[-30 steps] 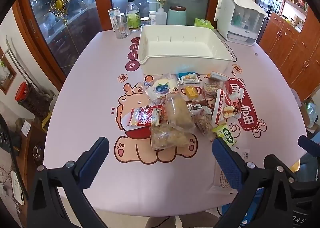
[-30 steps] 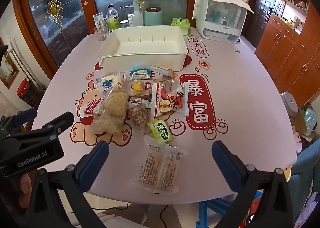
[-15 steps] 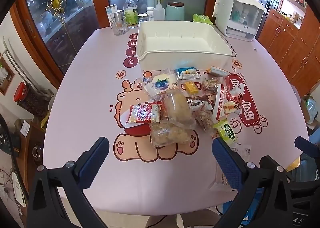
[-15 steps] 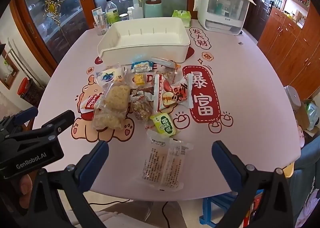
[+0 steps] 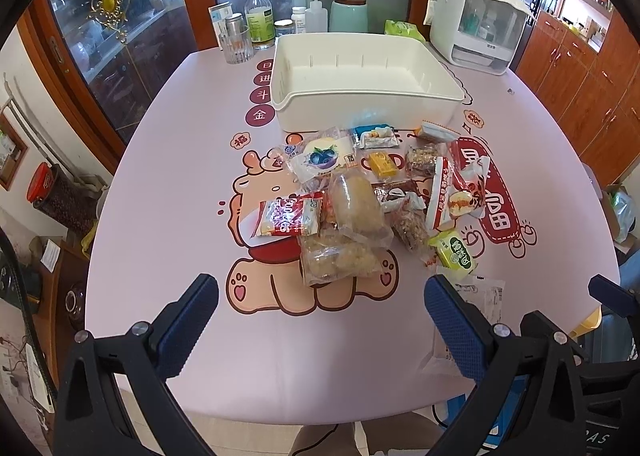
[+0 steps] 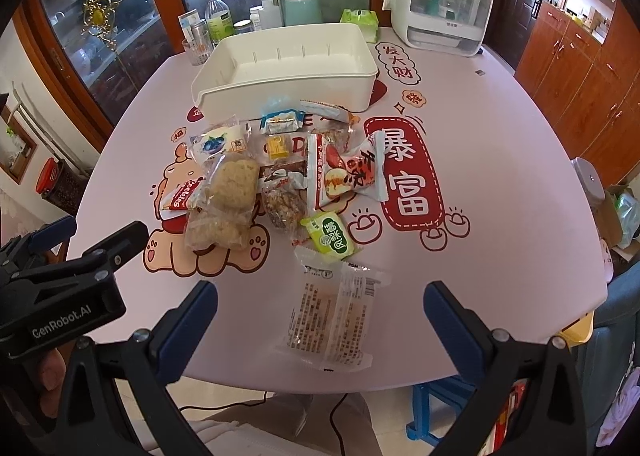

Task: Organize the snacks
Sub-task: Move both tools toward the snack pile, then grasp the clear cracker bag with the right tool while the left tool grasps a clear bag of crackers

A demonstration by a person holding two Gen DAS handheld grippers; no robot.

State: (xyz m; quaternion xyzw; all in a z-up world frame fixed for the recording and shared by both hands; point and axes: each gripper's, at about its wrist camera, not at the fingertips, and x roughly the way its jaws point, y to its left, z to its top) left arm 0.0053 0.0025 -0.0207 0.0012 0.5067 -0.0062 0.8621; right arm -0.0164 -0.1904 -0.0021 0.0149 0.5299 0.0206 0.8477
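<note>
Standing by, I judge that nothing is sorted yet: the white bin near the worktop's far edge is empty, and the snack packets lie heaped mid-worktop just in front of it. Both tools hover at the near edge, the left tool and the right tool each with jaws spread wide and empty. The clear-wrapped packet sits alone nearest the near edge, between the right tool's fingers. The next move probably calls for lowering onto it and pinching it flat.
</note>
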